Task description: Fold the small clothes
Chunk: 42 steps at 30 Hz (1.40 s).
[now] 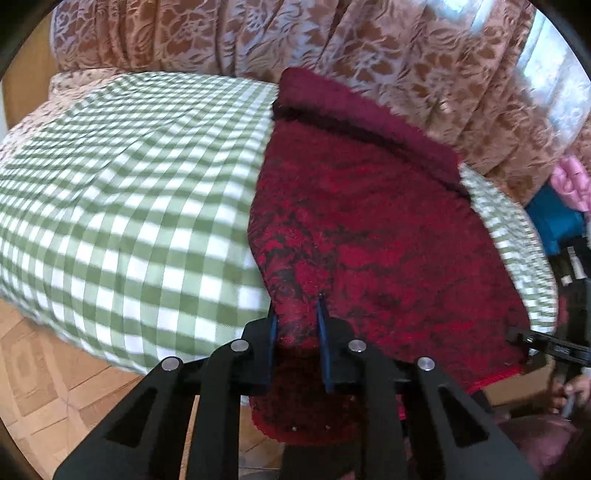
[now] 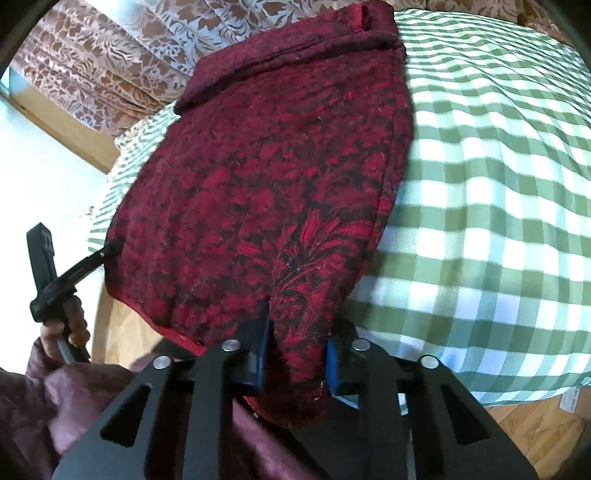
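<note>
both claws (image 1: 297, 325) (image 2: 295, 343) pinch the red garment's (image 1: 369, 229) near edge.

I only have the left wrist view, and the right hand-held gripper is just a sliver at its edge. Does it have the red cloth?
Observer: Yes. The near edge of the red cloth runs between the blue pads of the right hand-held gripper and fills the gap.
Operator: Which part of the edge?
Observer: Its near right corner, just below a large leaf motif.
Operator: Anything at the far hem I can't see?
Observer: A small loop sticks up at the hem's right end, beside the green checked sheet.
</note>
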{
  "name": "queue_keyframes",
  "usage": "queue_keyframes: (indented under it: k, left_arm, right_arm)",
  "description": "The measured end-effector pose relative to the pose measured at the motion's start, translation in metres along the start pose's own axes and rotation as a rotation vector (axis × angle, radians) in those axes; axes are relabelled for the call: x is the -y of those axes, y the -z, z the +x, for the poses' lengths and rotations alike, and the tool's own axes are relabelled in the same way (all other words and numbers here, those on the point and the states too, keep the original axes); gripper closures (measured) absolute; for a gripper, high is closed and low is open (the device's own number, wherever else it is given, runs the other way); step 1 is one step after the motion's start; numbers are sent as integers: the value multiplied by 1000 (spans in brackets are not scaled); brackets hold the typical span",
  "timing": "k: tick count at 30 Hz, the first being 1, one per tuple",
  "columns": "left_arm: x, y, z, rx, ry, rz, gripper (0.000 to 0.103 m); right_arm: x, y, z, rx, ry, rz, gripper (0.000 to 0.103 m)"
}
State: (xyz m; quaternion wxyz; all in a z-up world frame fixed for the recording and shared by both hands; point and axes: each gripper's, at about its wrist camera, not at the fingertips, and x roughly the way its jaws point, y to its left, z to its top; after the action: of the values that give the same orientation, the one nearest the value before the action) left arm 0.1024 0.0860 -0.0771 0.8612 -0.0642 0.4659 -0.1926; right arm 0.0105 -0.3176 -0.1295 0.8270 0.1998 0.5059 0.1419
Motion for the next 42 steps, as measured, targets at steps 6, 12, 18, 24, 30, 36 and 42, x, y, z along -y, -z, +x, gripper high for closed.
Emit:
queue_keyframes:
  k: [6,12,18,24,30,36,42]
  left_arm:
    - [-7,-34,-19,52,199,-75,88]
    - [-11,-73,-2,71,307,-194,90]
    - [-2,-116,32,63,310,-228,91]
    - [-2,-153,79,22,262,-285,87]
    - [-12,-174,122,-77,293,-368,67]
    - [-55,-185,106,12,375,-553,20]
    - [-69,-160,81,51,285,-393,20]
  right_arm:
    - [-10,-23,-27,95,-125,8,82]
    - [9,-56,-40,211,-208,130,83]
    - [14,-106,-20,255,-174,181,84]
    - [40,-157,10,242,-132,299,84]
    - [57,-179,40,184,-95,364,80]
    - [81,-191,51,165,-221,507,60]
    - [90,-186,21,306,-332,547,16]
